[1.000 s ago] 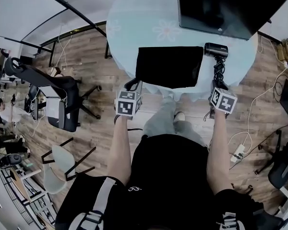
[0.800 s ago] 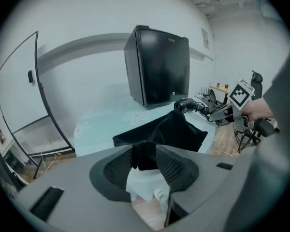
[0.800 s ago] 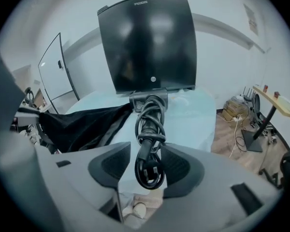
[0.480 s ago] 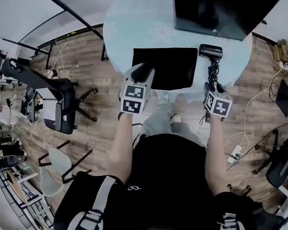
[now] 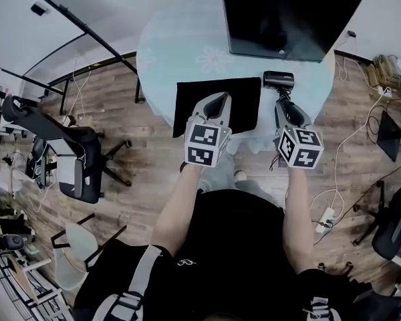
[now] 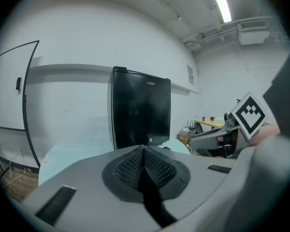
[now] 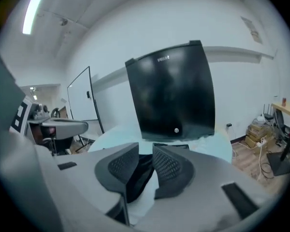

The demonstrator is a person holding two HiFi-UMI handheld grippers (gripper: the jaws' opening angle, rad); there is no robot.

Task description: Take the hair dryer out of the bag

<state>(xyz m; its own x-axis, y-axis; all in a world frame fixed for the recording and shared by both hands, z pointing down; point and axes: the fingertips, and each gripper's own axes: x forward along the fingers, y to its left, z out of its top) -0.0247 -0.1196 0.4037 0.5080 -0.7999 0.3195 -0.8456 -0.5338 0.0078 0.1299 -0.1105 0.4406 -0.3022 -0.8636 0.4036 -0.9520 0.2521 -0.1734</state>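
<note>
Head view and both gripper views. The hair dryer (image 5: 279, 80) lay on the round table (image 5: 174, 39), already outside the flat black bag (image 5: 194, 102) and just beside its right edge, in front of a black box (image 5: 291, 12). Its body lay crosswise and its handle ran back toward the person. The right gripper (image 5: 285, 105) hung just short of that handle, in line with it, its jaws partly apart and closing. A dark shape showed in the gap, but the pads (image 7: 170, 167) did not clearly press it. The left gripper (image 5: 218, 100), jaws fully together on nothing, hung over the bag, farther off. The right gripper looked better placed to take the dryer.
</note>
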